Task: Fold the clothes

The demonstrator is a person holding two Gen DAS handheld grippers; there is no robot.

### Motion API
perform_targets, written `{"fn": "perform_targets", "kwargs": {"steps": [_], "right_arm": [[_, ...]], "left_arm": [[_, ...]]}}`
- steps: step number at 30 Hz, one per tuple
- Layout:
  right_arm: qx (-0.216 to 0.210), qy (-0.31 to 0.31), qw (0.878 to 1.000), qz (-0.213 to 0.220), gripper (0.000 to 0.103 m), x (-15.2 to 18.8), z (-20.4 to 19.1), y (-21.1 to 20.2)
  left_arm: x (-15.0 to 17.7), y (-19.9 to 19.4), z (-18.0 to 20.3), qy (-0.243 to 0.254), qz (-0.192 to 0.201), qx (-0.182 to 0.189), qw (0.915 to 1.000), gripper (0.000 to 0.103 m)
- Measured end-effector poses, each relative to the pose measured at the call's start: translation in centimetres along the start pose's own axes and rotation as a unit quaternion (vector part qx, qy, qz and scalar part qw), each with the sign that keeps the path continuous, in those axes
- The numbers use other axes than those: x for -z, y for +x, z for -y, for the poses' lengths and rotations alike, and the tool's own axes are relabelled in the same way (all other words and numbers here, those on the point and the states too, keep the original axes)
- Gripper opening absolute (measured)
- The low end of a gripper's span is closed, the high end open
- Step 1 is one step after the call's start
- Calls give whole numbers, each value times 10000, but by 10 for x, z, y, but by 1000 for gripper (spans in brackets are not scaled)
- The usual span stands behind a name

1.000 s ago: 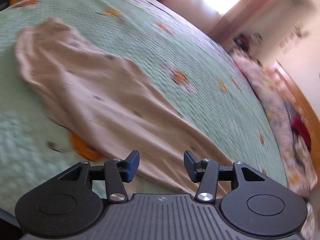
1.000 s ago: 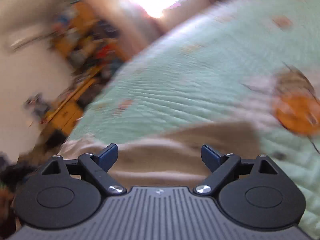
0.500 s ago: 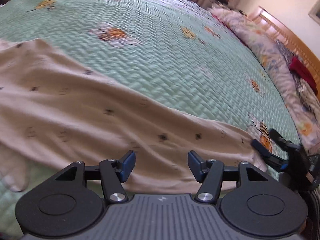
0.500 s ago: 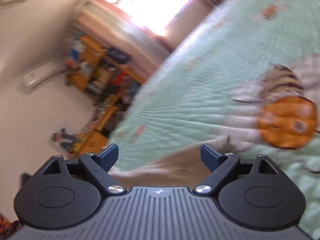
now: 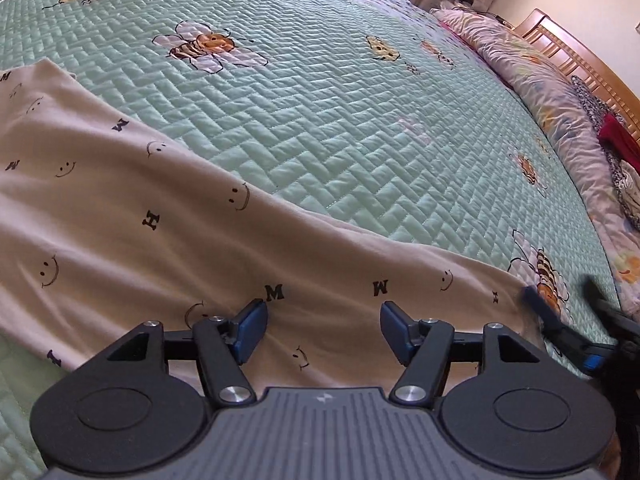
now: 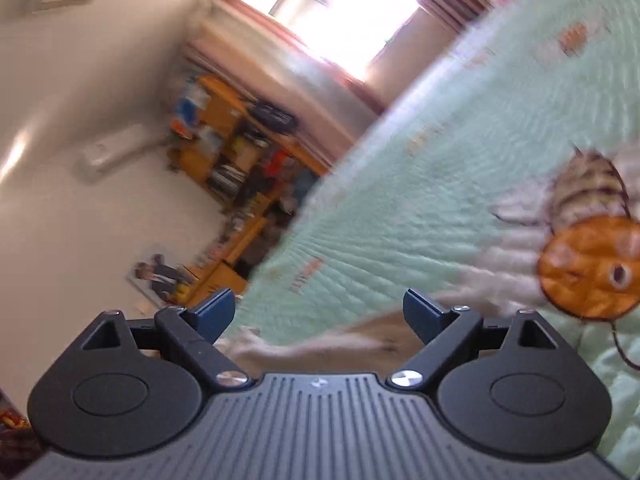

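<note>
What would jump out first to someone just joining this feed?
The beige garment printed with smiley faces and letters, spread across the lower left of the mint quilted bedspread. Next the cartoon bees on that quilt, one big and orange at the right of the right wrist view. The left gripper hangs over the garment's near edge; its jaws have just been opening, gripping nothing.

Left gripper and right gripper — both fingers just spreading, nothing gripped.
</note>
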State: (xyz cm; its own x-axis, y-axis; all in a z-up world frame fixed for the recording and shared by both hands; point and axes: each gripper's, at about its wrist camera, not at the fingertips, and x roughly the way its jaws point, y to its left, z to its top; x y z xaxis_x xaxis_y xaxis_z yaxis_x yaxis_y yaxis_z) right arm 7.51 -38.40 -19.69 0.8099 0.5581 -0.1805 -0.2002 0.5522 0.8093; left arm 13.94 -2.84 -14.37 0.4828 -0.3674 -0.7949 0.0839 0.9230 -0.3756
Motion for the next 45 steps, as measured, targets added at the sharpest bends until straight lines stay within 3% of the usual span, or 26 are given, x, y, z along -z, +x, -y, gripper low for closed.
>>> {"fn": "perform_targets", "kwargs": {"steps": [3, 5, 8, 11, 14, 19, 24, 26, 31, 35, 37, 40, 45], "right_arm": [[9, 84, 9994, 339, 90, -3, 0, -16], [137, -317, 9982, 485, 92, -6, -14, -24], [-263, -178, 9990, 314, 94, -6, -15, -19], [178, 32, 9997, 156, 92, 0, 0, -12], [227, 167, 9991, 322, 91, 0, 2, -27], [120, 32, 9952, 966, 95, -5, -11, -83], [-149, 594, 9910, 1190, 97, 6, -3, -130], [-176, 829, 9893, 1189, 97, 15, -5, -129], [-548, 1005, 9909, 715, 97, 33, -19, -103], [-230, 1534, 9878, 111, 97, 39, -10, -74], [-131, 1672, 9857, 162, 82, 41, -9, -80], [10, 1863, 9821, 277, 92, 44, -9, -92], [455, 1879, 9804, 392, 92, 49, -15, -112]], "left_arm": [[0, 1, -4, -125, 19, 115, 9999, 72], [-1, 2, -8, -288, 36, 218, 9993, 74], [-1, 3, -9, -336, 43, 284, 9990, 77], [0, 3, -10, -327, 54, 344, 9989, 79], [-1, 1, -16, -524, 95, 470, 9975, 79], [1, -18, -21, -641, 362, 755, 9944, 73], [6, -36, -25, -524, 506, 1046, 9918, 72], [10, -36, -27, -476, 434, 1119, 9916, 72], [22, -20, -33, -416, 140, 1205, 9917, 72], [24, -13, -46, -498, 2, 1227, 9912, 69], [23, -13, -54, -662, -37, 1276, 9896, 64], [22, -20, -61, -703, -22, 1251, 9897, 63], [21, -40, -72, -748, 219, 1340, 9879, 68]]}}
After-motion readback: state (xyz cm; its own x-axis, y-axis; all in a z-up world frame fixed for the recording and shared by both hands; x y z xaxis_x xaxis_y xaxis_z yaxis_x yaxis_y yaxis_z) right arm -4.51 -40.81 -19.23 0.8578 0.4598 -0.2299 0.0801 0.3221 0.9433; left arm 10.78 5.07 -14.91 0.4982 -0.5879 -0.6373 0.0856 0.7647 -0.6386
